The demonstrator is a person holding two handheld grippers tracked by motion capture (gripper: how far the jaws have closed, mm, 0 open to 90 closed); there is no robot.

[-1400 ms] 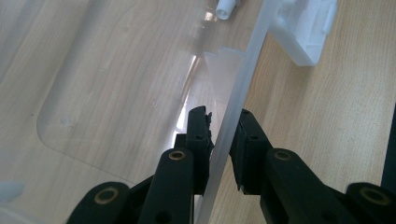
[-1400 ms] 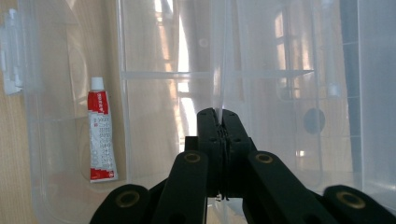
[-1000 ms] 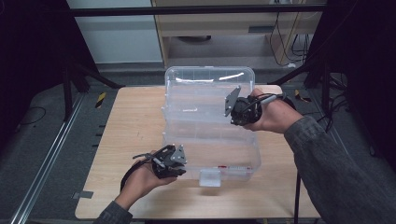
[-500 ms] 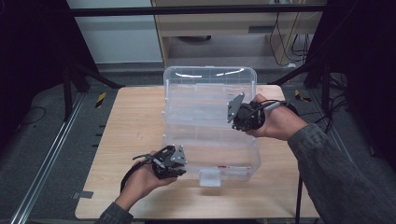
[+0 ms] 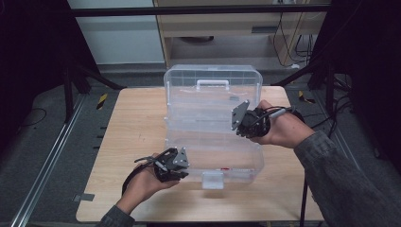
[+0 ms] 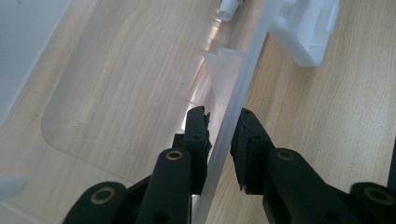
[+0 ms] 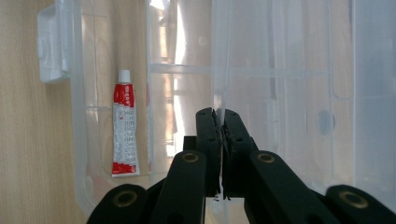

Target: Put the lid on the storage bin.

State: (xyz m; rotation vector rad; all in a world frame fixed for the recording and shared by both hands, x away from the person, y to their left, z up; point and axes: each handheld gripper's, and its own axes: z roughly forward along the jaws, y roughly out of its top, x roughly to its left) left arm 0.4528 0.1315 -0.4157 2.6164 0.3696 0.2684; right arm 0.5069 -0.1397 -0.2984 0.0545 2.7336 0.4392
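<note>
A clear plastic box (image 5: 255, 163) stands open on the wooden table (image 5: 127, 127), its hinged lid (image 5: 208, 97) raised and leaning toward me. My right gripper (image 5: 240, 122) is shut on the lid's thin side edge (image 7: 217, 56), over the box's right half. At the front left rim (image 6: 243, 79), my left gripper (image 6: 219, 122) is shut with one jaw inside the wall and one outside. A red and white tube (image 7: 125, 128) lies on the box floor near the white front latch (image 5: 212, 179).
The box takes up the table's middle and right. Bare wood lies left of it and along the front edge. A cabinet (image 5: 227, 33) stands behind the table. Black stands (image 5: 71, 80) and cables (image 5: 340, 94) flank it on the floor.
My right gripper has come toward me and down with the lid's edge, tipping the lid forward over the box. The left gripper has kept its place on the rim.
</note>
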